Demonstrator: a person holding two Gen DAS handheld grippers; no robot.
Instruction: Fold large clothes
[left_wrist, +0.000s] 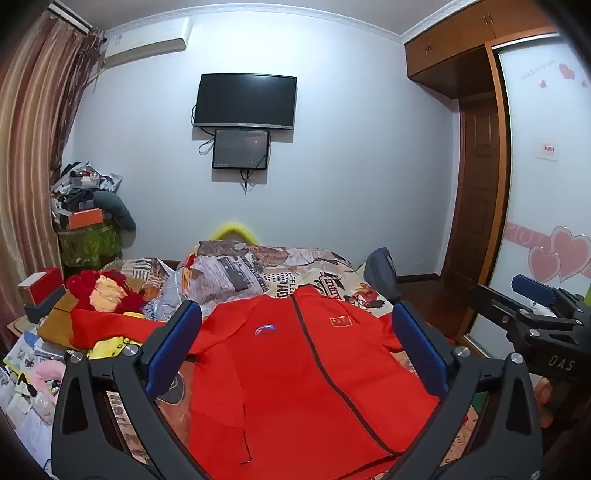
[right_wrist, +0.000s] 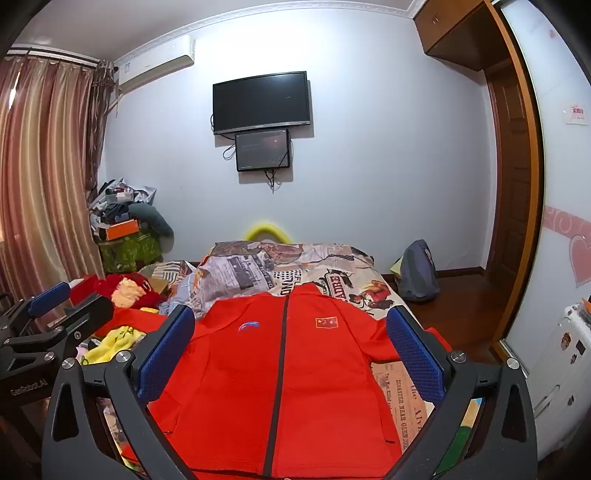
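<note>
Bed (left_wrist: 332, 269), patterned cover. Red jacket (left_wrist: 295, 369) spread flat on it, front up, zipped, collar toward far wall. Left claw (left_wrist: 297, 349) and right claw (right_wrist: 290, 354) above jacket, both wide open, holding nothing; contact with fabric unclear.

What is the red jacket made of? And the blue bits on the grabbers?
The red jacket looks like smooth, thin sports fabric, probably polyester: it lies flat with soft creases and a faint sheen. The blue finger pads look like rubber or textured plastic: matte, with a fine dotted grip pattern. Neither is certain from looks alone.
</note>
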